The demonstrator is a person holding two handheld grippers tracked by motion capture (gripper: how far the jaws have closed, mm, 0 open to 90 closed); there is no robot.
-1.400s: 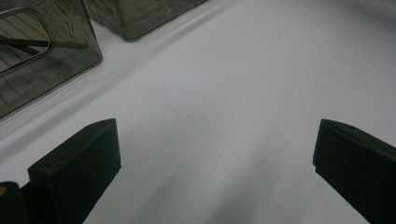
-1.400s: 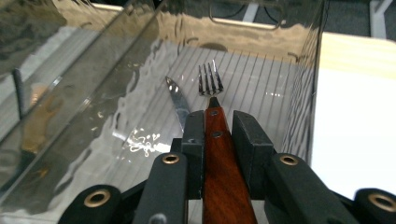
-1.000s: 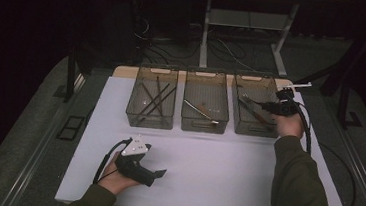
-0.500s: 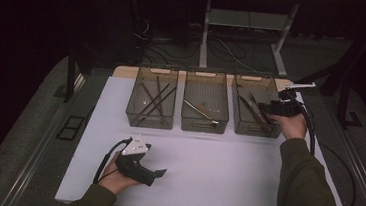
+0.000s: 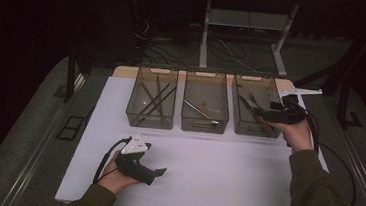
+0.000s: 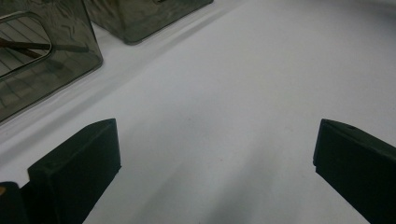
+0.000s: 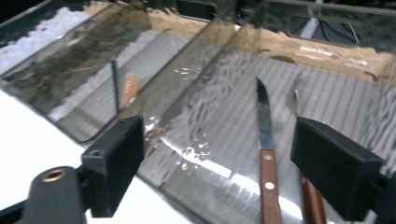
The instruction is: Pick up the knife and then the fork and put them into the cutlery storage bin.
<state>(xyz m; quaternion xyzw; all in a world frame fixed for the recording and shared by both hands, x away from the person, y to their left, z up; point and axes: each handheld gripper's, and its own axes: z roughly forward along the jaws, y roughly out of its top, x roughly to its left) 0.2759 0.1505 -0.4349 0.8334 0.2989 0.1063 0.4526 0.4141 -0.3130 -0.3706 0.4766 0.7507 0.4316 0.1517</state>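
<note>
Three clear bins stand in a row at the back of the white table (image 5: 224, 182). My right gripper (image 5: 261, 116) hovers over the right bin (image 5: 249, 130). Its jaws have just been opening and stand wide apart (image 7: 217, 142) with nothing between the pads. Below them, on the bin floor, lie a wood-handled knife (image 7: 266, 158) and a second, red-handled one (image 7: 312, 203). My left gripper (image 5: 161, 171) rests on the table near the front left. It is open (image 6: 215, 149) over bare white surface.
The left bin (image 5: 149, 121) holds several dark sticks (image 5: 154, 98). The middle bin (image 5: 204, 126) holds a slim metal utensil (image 5: 198, 109). Behind the table the floor is dark, with table legs and cables. Grey carpeted edges flank the table.
My right hand has drawn back a little to the right and toward the person, away from the right bin's middle. The left hand and its gripper have stayed where they were.
</note>
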